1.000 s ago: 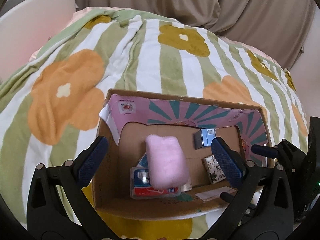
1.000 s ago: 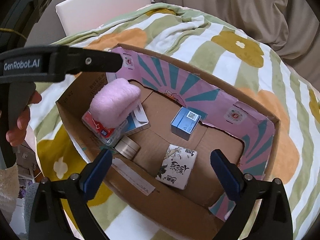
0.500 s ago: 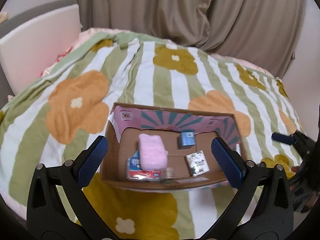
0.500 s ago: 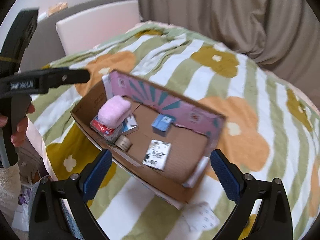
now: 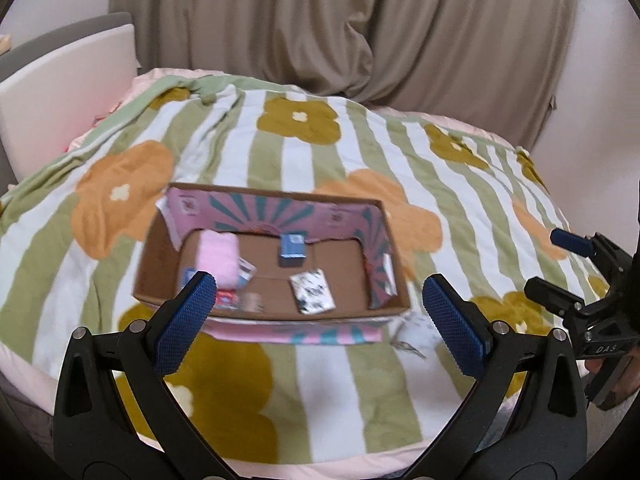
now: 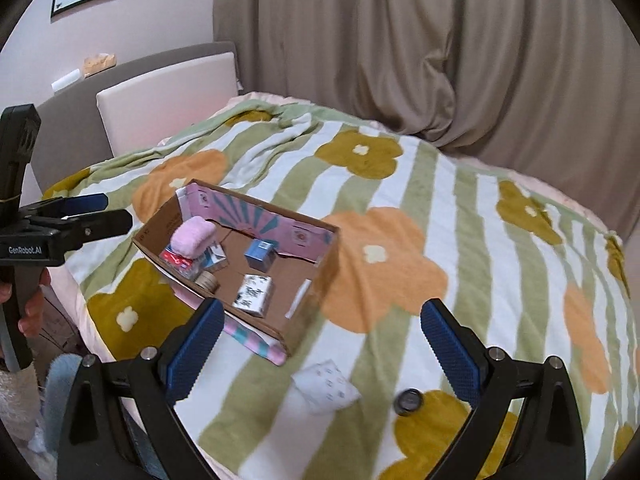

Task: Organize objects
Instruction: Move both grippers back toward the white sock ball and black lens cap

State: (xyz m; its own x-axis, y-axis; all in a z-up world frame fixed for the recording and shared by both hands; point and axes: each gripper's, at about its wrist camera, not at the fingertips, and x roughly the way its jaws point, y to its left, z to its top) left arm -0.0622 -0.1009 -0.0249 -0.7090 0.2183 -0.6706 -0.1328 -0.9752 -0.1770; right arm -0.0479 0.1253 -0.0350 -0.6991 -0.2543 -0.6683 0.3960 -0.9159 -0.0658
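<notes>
An open cardboard box point(image 5: 154, 256) point(image 6: 326, 264) with a pink patterned lining lies on the bed. Inside it are a fluffy pink item point(image 5: 218, 256) point(image 6: 193, 236), a blue box point(image 5: 291, 245) point(image 6: 259, 255), a black-and-white patterned box point(image 5: 312, 291) point(image 6: 254, 290), a tape roll point(image 6: 207, 280) and flat packets. On the blanket outside it lie a white pouch point(image 6: 325, 386) and a small round dark thing point(image 6: 408, 401). My left gripper point(image 5: 320, 312) is open and empty, held back from the box. My right gripper point(image 6: 320, 344) is open and empty, above the white pouch.
The bed carries a green-striped blanket with orange and olive flowers point(image 5: 360, 152). A white and grey headboard point(image 6: 160, 96) stands at the left, beige curtains point(image 5: 360, 32) behind. The other gripper shows at each view's edge, the right one point(image 5: 592, 280) and the left one point(image 6: 60, 220).
Both grippers have pulled up and back from the box, which now looks smaller and farther. The white pouch and round thing have come into the right wrist view.
</notes>
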